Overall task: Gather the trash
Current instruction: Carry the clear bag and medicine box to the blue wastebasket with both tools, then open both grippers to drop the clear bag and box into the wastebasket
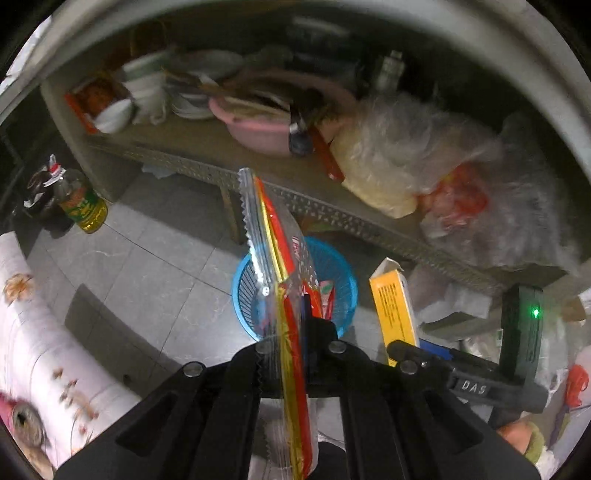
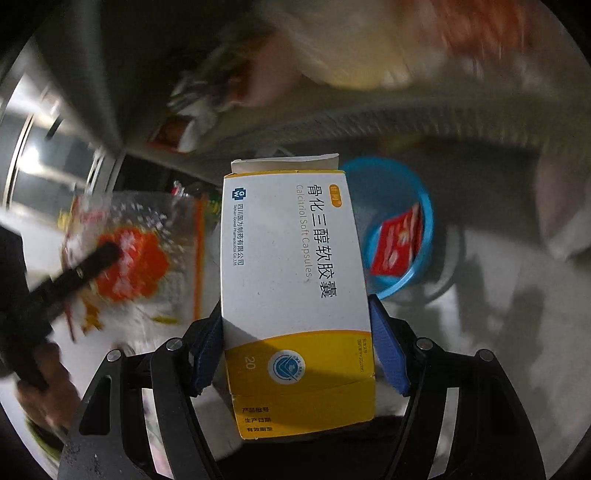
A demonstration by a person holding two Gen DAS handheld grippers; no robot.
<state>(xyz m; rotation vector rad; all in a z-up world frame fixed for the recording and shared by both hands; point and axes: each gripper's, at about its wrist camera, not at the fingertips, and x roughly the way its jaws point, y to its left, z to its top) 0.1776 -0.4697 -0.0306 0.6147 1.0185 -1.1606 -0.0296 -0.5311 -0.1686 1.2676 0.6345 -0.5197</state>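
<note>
Floor: grey stone-look tiles (image 1: 155, 258) with thin pale joints are lying under everything, catching a dull shine.
Shelf: a low shelf (image 1: 207, 147) with a patterned front edge is running across the left wrist view, standing on thin legs.
On the shelf: stacked white bowls (image 1: 122, 110), a pink basin (image 1: 258, 129) and bulging plastic bags (image 1: 424, 147) are crowding it.
Overhead: a pale curved edge (image 1: 332, 11) is arching above the shelf, leaving the space beneath in shadow.
Floor corner: an oil bottle (image 1: 83, 206) is standing upright near the shelf's left end.
Left edge: a white floral-printed cloth (image 1: 44, 332) is hanging beside the tiles.
Light: a bright glare (image 2: 26, 158) is showing at the left of the right wrist view; elsewhere the room is looking dim.
</note>
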